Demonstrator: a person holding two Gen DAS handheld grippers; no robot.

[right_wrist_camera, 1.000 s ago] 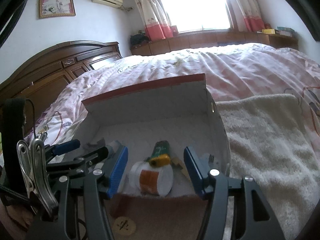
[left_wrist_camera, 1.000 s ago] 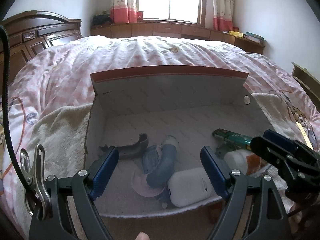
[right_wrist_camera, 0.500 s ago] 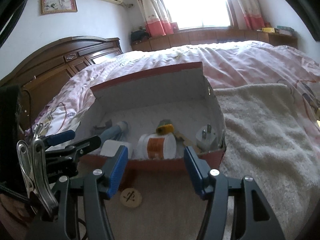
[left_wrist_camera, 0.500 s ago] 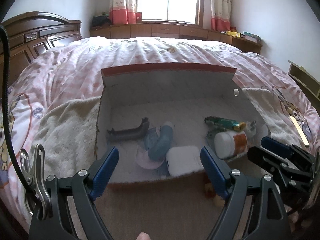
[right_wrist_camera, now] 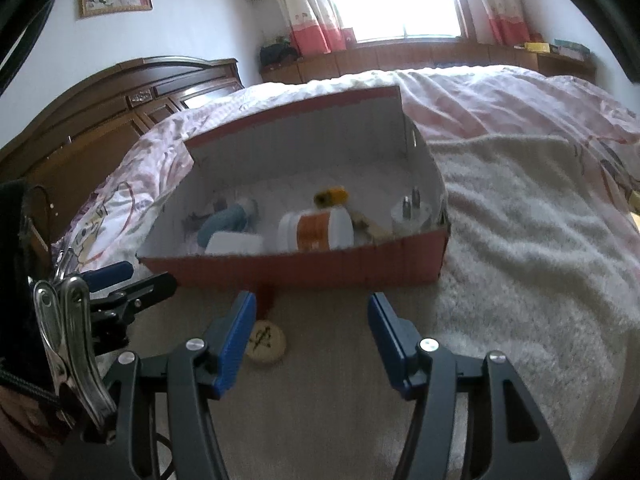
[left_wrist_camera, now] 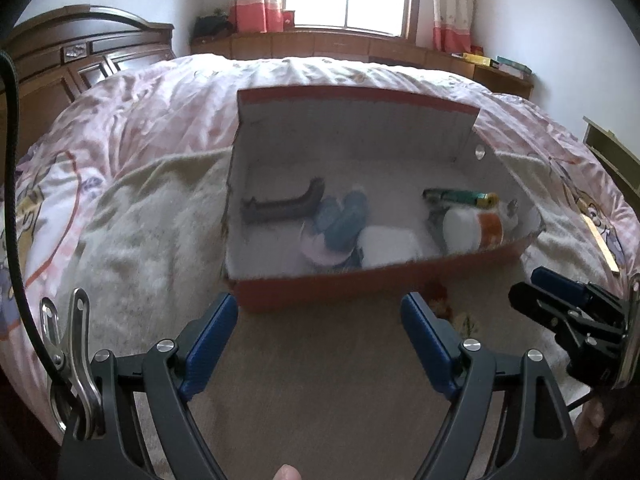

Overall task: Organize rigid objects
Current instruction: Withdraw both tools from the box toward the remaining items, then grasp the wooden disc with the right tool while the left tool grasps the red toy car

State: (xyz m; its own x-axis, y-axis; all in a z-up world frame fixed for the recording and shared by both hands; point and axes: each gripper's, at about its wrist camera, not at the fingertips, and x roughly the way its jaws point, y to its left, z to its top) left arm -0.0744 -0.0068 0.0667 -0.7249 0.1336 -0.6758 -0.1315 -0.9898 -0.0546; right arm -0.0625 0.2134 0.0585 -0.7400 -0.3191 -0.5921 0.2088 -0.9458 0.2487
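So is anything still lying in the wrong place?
Yes. A round wooden disc lies on the blanket just outside the red box, while the bottle, plug and other things are already inside. Something small and red and yellow also sits outside; it is too blurred to name.

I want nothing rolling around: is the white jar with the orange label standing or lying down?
Lying down: the jar rests on its side in the box.

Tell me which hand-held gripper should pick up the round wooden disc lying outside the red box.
Right, probably. The round wooden disc lies on the blanket beside the open right hand-held gripper, touching its left finger. The left hand-held gripper is open too, but the disc is out of its view.
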